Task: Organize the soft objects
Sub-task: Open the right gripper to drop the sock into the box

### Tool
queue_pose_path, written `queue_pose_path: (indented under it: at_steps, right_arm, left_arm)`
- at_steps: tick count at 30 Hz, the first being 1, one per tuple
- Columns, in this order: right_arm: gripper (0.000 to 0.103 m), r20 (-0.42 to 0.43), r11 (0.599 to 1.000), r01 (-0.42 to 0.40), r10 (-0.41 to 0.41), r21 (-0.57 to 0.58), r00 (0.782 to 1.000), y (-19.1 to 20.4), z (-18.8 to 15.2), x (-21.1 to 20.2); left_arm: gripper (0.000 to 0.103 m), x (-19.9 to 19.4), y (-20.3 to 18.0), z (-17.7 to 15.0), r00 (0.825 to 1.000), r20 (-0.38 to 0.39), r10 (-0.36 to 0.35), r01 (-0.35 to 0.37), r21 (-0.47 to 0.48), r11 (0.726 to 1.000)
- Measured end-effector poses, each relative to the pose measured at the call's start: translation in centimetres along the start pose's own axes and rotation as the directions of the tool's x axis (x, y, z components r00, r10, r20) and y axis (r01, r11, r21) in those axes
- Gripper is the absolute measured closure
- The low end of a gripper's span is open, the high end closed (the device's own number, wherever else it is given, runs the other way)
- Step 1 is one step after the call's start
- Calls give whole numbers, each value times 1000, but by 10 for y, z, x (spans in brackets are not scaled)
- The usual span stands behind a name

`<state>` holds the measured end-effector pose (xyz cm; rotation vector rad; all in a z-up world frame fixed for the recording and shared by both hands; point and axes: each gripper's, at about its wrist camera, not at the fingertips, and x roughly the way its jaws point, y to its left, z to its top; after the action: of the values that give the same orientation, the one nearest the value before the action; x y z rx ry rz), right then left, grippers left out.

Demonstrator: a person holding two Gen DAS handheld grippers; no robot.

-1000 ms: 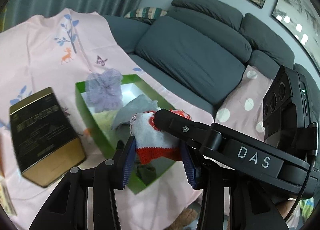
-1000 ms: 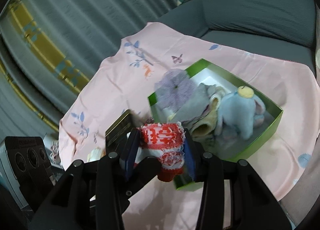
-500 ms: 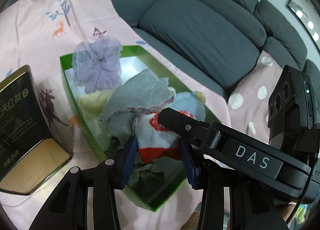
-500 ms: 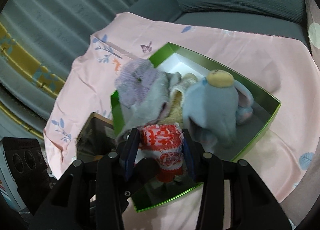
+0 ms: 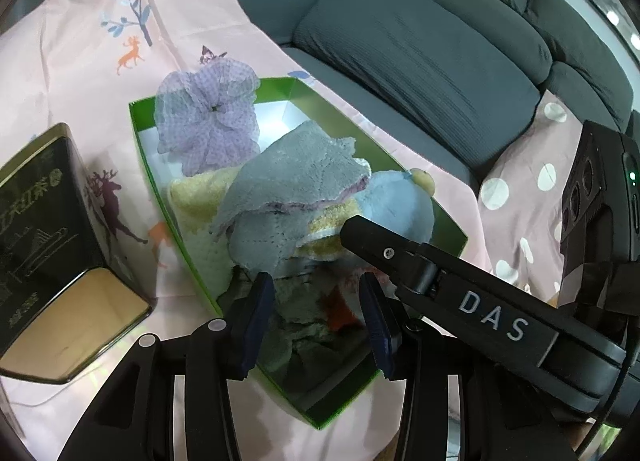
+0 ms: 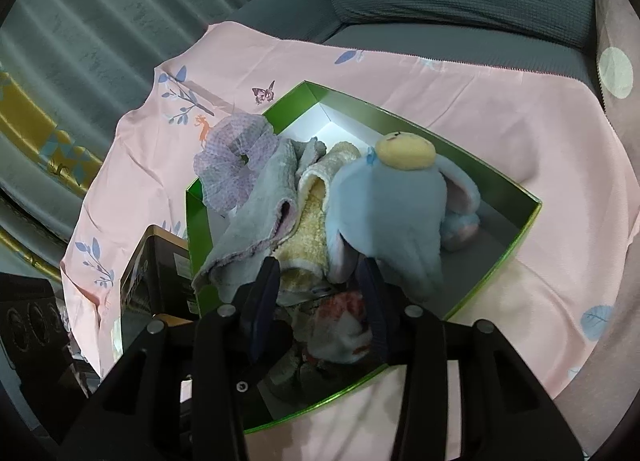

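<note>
Both hand-held grippers, left (image 5: 316, 317) & right (image 6: 320, 305), pinch red-white cloth (image 6: 340, 329) low in green box (image 6: 528, 217)'s near end. Scrunchie, towels, plush already inside; release pending, I judge.

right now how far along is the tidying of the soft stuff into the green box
Mostly done: the lilac mesh scrunchie, grey fleece cloth, yellow towel and blue plush elephant already sit in the green cardboard box. In hand: both claws, left and right, grip the red-and-white knitted sock low inside the box. Left: releasing it.
</note>
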<state>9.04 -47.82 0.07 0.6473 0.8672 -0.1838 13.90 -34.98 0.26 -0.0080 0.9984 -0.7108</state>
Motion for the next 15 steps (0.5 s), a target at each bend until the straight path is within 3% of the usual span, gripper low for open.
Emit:
queue_pose_path:
  at_steps: [6, 10, 14, 15]
  right_arm:
    - [45, 65, 998, 13, -9, -54, 998, 17, -5, -20]
    - [29, 104, 996, 9, 1, -90, 995, 30, -12, -36]
    - [20, 136, 991, 8, 10, -132, 991, 46, -22, -53]
    - [15, 141, 990, 5, 14, -138, 990, 49, -24, -56]
  left_arm:
    - [58, -26, 1, -3, 999, 36, -9, 9, -2, 1000]
    - [58, -54, 7, -10, 997, 74, -16, 18, -18, 1000]
    - [38, -79, 13, -22, 994, 107, -1, 5, -31, 1000]
    - [37, -88, 16, -26, 992, 123, 9, -4, -37, 999]
